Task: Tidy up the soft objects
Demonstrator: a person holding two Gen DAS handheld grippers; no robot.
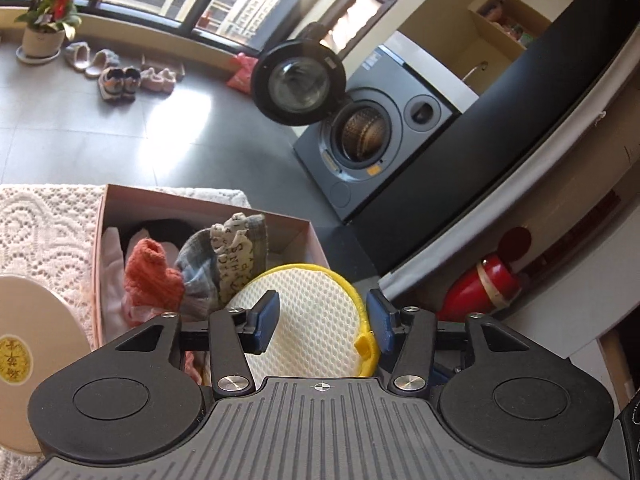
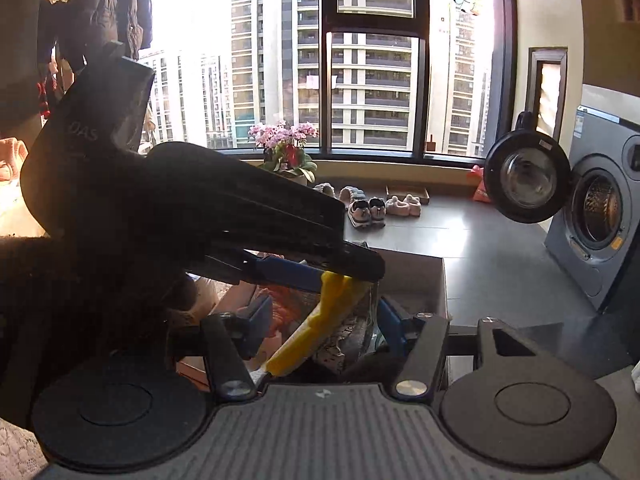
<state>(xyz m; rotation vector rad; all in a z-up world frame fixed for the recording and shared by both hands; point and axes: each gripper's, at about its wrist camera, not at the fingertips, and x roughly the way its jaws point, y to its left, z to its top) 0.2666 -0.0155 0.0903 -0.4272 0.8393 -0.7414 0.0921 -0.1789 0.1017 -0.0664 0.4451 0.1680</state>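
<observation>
A round white mesh bag with a yellow rim (image 1: 308,312) stands at the near end of a pink cardboard box (image 1: 200,208). My left gripper (image 1: 324,320) is open, its blue pads on either side of the bag. Behind the bag, the box holds an orange knit piece (image 1: 150,276), a grey cloth (image 1: 196,268) and a letter-patterned sock (image 1: 236,256). In the right wrist view the bag's yellow rim (image 2: 304,340) runs edge-on between the pads of my right gripper (image 2: 324,308), which is open with cloth visible on both sides of the rim. The left gripper (image 2: 344,276) reaches in from the left onto the rim's top.
The box sits on a white lace cloth (image 1: 44,224) beside a round beige lid (image 1: 32,340). A grey washing machine (image 1: 400,128) stands beyond with its door (image 1: 298,80) swung open. Shoes (image 1: 118,82) and a flower pot (image 1: 42,36) line the window. A red vessel (image 1: 480,284) stands at the right.
</observation>
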